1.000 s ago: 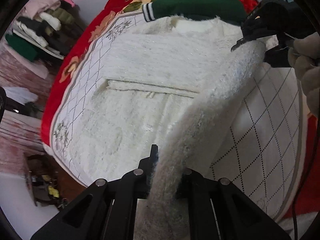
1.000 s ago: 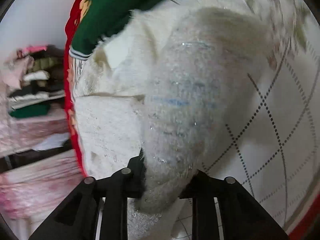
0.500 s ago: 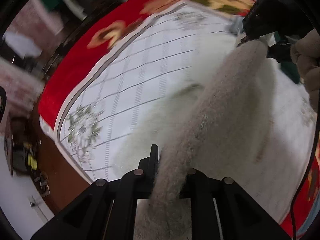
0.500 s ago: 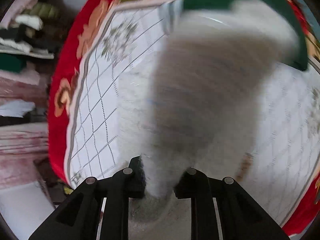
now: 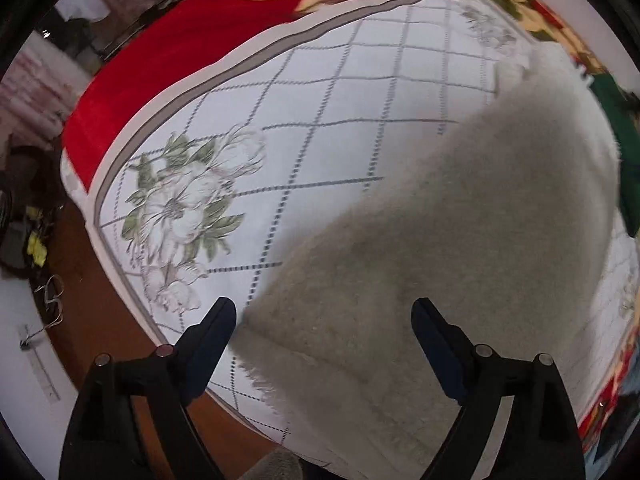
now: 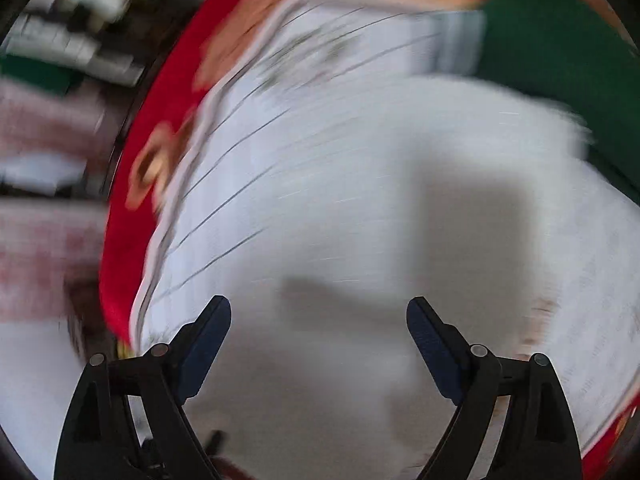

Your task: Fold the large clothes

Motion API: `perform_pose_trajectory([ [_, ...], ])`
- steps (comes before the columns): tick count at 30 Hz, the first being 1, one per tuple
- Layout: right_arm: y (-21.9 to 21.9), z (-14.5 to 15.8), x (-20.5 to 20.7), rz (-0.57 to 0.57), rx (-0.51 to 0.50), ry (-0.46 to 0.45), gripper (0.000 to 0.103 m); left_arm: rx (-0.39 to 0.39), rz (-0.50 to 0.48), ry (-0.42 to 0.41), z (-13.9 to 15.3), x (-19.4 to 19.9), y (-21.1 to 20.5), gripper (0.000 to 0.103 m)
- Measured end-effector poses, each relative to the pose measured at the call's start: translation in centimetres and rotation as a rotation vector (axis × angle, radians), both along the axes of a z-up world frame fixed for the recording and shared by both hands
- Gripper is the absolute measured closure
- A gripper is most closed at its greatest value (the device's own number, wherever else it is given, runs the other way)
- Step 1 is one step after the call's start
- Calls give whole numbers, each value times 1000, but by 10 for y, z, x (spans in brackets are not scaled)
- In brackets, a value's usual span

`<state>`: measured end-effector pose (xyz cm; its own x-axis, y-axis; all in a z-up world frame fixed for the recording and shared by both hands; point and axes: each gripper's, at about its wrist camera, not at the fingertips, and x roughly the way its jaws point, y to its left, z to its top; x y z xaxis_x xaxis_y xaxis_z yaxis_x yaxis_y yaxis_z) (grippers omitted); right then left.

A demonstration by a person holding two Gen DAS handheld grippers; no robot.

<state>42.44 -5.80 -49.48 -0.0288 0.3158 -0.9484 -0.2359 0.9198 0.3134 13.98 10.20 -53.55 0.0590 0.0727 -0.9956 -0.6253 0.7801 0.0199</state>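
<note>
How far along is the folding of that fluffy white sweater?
One fold looks done: the white sweater lies doubled over on the quilt. Nothing is in hand; the left gripper and right gripper are both open above it. Probably left: more folds to make it compact, though the right view is too blurred to judge. The green garment looks untouched.

A white quilted bedspread [image 5: 320, 92] with a dotted diamond grid and a printed flower [image 5: 188, 204] lies ahead and left of the tongs. Its red floral border [image 5: 192, 28] runs along the far edge. Brown floor [image 5: 100, 304] shows at lower left. A blurred pile of folded clothes [image 6: 76, 48] sits far left.
</note>
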Motion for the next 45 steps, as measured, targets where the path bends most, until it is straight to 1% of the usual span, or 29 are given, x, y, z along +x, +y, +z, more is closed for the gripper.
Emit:
perform_pose_trajectory([
  [2, -59, -7, 15, -124, -36, -44, 12, 3, 9, 30, -12, 1, 0, 13],
  [3, -92, -21, 24, -200, -38, -36, 12, 11, 13, 43, -19, 2, 0, 13],
  [6, -146, -70, 42, -327, -1, 30, 12, 37, 15, 54, -29, 8, -1, 13],
  [7, -158, -86, 46, -355, 48, 61, 12, 53, 11, 62, -29, 11, -4, 13],
  [8, -165, -111, 50, -386, 177, 132, 12, 70, 6, 63, -29, 13, -6, 13],
  [9, -165, -128, 52, -398, 262, 187, 12, 82, 1, 65, -29, 15, -7, 13],
  [10, -162, -140, 53, -400, 347, 211, 11, 95, -7, 67, -28, 18, -8, 13],
  [11, -158, -143, 54, -382, 380, 191, 13, 113, -17, 68, -26, 21, -10, 13],
  [13, -147, -140, 56, -337, 384, 150, 53, 135, -35, 69, -22, 25, -11, 13],
  [14, -148, -138, 53, -349, 390, 153, 66, 151, -44, 68, -18, 26, -12, 13],
  [15, -151, -134, 50, -375, 401, 142, 72, 163, -50, 66, -14, 29, -13, 13],
  [18, -189, -108, 24, -504, 412, 118, 76, 172, -53, 49, 5, 34, -17, 13],
  [21, -248, -79, -29, -657, 333, 110, 77, 146, -27, 15, 29, 23, -20, 13],
  [22, -265, -73, -48, -690, 281, 115, 76, 143, -9, 9, 37, 18, -23, 13],
  [23, -287, -69, -72, -722, 197, 125, 72, 132, 13, 0, 46, 8, -24, 13],
  [24, -301, -68, -87, -725, 137, 139, 60, 122, 24, -2, 46, 5, -26, 13],
  [25, -314, -72, -101, -705, 80, 169, 53, 111, 42, 0, 47, 0, -23, 13],
  [26, -324, -76, -108, -682, 46, 186, 41, 96, 65, 2, 49, -9, -24, 13],
  [28, -343, -79, -126, -638, 6, 206, 39, 72, 82, 10, 46, -14, -27, 13],
  [29, -347, -77, -129, -627, 12, 212, 36, 65, 86, 19, 42, -14, -27, 13],
  [31, -353, -63, -130, -574, 11, 208, 35, 64, 76, 18, 38, -7, -29, 13],
  [34, -353, -33, -123, -502, -23, 149, 35, 91, 35, -22, 33, 18, -29, 13],
  [37, -351, -1, -111, -481, -13, 95, 35, 77, -12, -39, 11, 56, -27, 13],
  [39, -339, 15, -97, -469, 9, 62, 35, 42, -45, -27, -12, 82, -27, 14],
  [41, -317, 25, -82, -439, 29, 41, 35, 7, -87, 19, -38, 103, -29, 16],
  [42, -304, 26, -68, -419, 24, 29, 35, -2, -89, 15, -41, 106, -29, 34],
  [43, -298, 26, -58, -398, 16, 12, 35, -8, -89, -4, -41, 109, -29, 70],
  [44, -286, 26, -47, -366, 14, -14, 35, -4, -92, -11, -40, 110, -30, 87],
  [45, -271, 23, -30, -304, -3, -37, 35, -1, -94, -13, -38, 110, -31, 95],
])
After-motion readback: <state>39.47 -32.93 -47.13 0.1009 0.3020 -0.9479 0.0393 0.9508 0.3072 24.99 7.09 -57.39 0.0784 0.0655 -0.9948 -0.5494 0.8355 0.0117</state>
